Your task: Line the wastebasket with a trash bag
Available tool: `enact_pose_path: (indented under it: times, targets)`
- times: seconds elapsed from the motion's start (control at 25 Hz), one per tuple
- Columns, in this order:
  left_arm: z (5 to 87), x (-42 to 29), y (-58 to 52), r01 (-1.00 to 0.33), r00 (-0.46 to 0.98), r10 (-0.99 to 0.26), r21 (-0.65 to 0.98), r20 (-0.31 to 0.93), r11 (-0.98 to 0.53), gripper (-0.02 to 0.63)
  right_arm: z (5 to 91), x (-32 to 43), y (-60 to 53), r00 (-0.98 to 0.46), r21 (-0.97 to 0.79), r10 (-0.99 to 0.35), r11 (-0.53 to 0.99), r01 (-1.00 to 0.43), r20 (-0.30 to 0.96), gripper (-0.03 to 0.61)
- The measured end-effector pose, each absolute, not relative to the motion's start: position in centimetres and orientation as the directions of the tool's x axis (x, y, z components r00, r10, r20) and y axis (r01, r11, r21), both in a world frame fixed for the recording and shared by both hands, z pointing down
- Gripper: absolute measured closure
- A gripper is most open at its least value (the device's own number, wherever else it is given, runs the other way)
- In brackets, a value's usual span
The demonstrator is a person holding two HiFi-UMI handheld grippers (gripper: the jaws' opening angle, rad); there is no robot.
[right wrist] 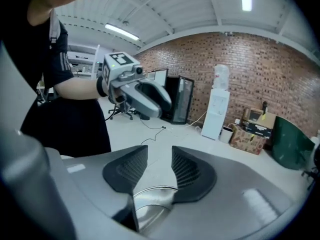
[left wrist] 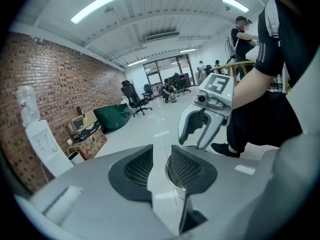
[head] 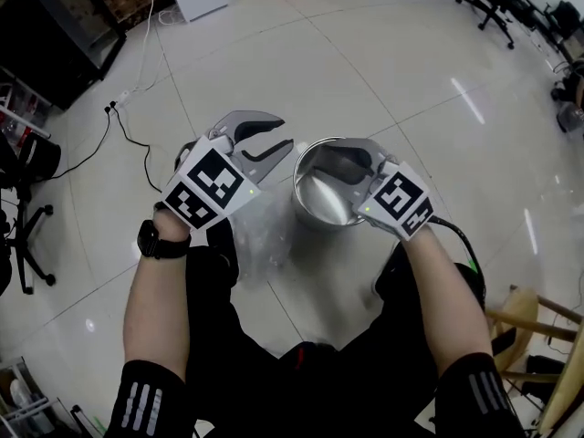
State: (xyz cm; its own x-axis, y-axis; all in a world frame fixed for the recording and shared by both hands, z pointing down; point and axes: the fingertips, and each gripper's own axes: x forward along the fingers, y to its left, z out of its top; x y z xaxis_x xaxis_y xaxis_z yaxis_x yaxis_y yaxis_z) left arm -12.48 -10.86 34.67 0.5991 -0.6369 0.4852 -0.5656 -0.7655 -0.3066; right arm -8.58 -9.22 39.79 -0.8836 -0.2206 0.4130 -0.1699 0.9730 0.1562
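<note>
- A black wristwatch [head: 162,241] sits on the left forearm, lower left of the head view.
- The left gripper [left wrist: 161,159] is released. Its pads stand a narrow gap apart, and only bare floor shows between them.
- The right gripper [right wrist: 160,156] is also released and grasps nothing. Its jaws are parted over the near-right rim of the wastebasket [head: 319,204], and that rim curves just under the gap.
- The trash bag [head: 261,230], a crumpled clear film, lies on the floor at the centre of the head view. It is below the left gripper and against the wastebasket's left side.
- The wastebasket, shiny metal, stands upright at the centre with its mouth open.
- A black cable [head: 123,128] trails across the white tiles at the upper left.
- An office chair [head: 497,3] stands at the upper right.
</note>
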Motion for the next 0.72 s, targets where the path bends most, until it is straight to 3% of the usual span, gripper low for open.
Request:
enact_pose_path:
  times: [0.4, 0.72]
  targets:
    - [34.6, -18.2, -9.7, -0.626, 0.552, -0.682, -0.301, 0.48, -0.719, 0.505, 50.0, -16.5, 1.8, -0.782, 0.109, 0.091, 0.974, 0.2, 0.616, 0.384]
    - [32.6, -21.0, -9.2, -0.67, 0.544, -0.72, -0.293, 0.431, -0.682, 0.505, 64.5, -16.7, 7.9, -0.572, -0.038, 0.228, 0.945, 0.325, 0.788, 0.315]
